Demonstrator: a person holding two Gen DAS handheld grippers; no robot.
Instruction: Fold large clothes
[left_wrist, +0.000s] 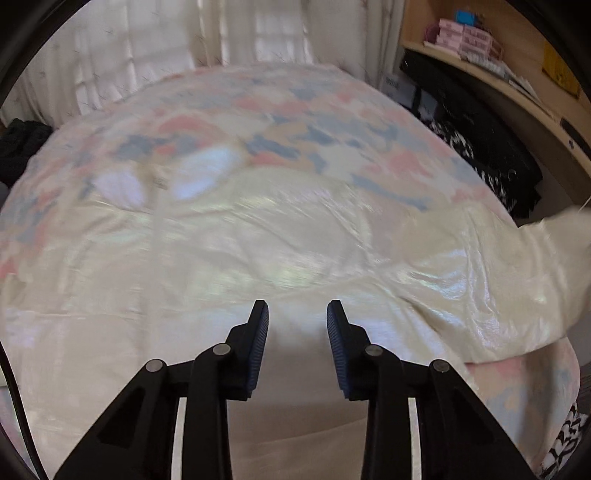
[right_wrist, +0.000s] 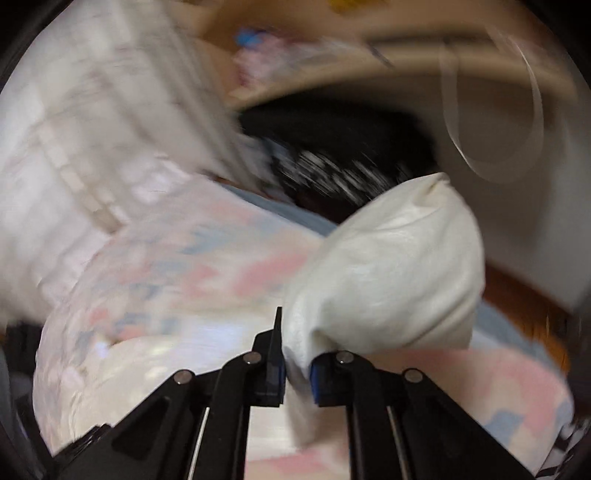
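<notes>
A large cream satin garment (left_wrist: 258, 240) lies spread over a bed with a pink, blue and cream patterned cover (left_wrist: 280, 110). My left gripper (left_wrist: 297, 314) is open and empty, just above the garment's near part. One part of the garment stretches off to the right (left_wrist: 554, 232). In the right wrist view my right gripper (right_wrist: 295, 343) is shut on a bunched fold of the cream garment (right_wrist: 399, 280) and holds it lifted above the bed cover (right_wrist: 192, 258). The right wrist view is motion-blurred.
White curtains (left_wrist: 166, 48) hang behind the bed. A wooden shelf (left_wrist: 480, 70) with pink boxes stands at the right, with dark black-and-white patterned cloth (left_wrist: 480, 147) below it. A dark pile (left_wrist: 18, 147) lies at the bed's left edge.
</notes>
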